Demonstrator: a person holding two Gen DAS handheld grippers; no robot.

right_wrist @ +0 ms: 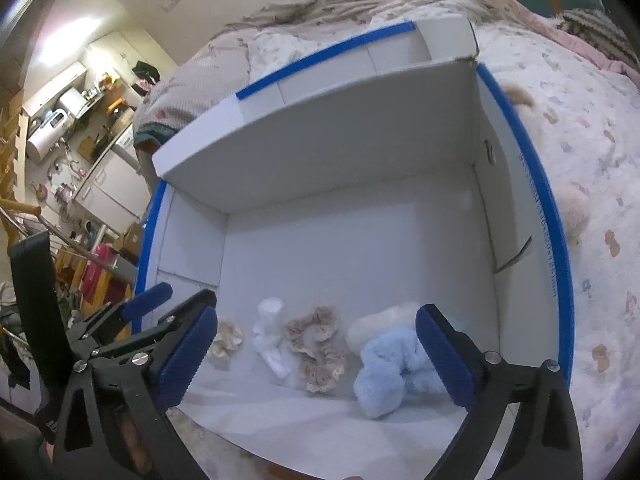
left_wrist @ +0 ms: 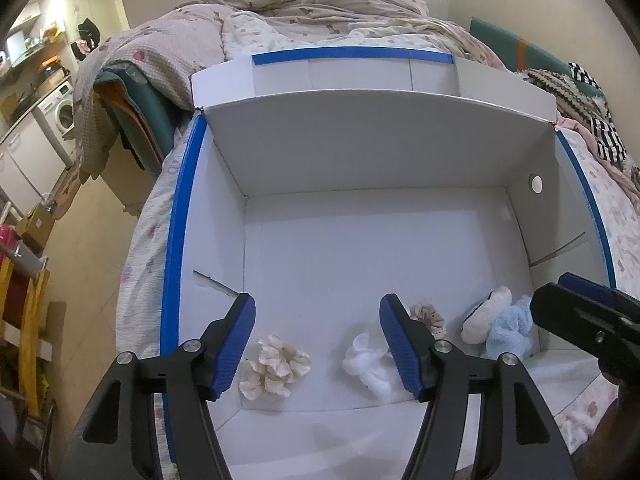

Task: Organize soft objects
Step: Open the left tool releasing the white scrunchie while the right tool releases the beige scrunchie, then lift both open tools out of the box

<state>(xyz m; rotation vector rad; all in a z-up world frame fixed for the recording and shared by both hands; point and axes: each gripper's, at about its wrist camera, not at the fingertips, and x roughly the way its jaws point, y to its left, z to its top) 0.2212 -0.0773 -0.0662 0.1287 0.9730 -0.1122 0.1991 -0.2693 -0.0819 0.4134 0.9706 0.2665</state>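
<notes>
A white cardboard box (left_wrist: 376, 160) with blue-taped rims lies open on the bed; it also shows in the right wrist view (right_wrist: 320, 148). Along its near wall lie a cream scrunchie (left_wrist: 274, 368) (right_wrist: 228, 338), a white scrunchie (left_wrist: 366, 364) (right_wrist: 272, 332), a beige frilly scrunchie (left_wrist: 430, 316) (right_wrist: 318, 340), a cream fluffy one (left_wrist: 486, 312) (right_wrist: 376, 324) and a light blue fluffy one (left_wrist: 510, 330) (right_wrist: 390, 368). My left gripper (left_wrist: 318, 344) is open and empty above the cream and white scrunchies. My right gripper (right_wrist: 316, 354) is open and empty above the beige and blue ones.
The box sits on a patterned bedsheet (right_wrist: 592, 184) with a rumpled quilt (left_wrist: 312, 4) behind it. More fluffy items (right_wrist: 572, 208) lie on the sheet right of the box. Kitchen units and a washing machine (left_wrist: 60, 112) stand at the left.
</notes>
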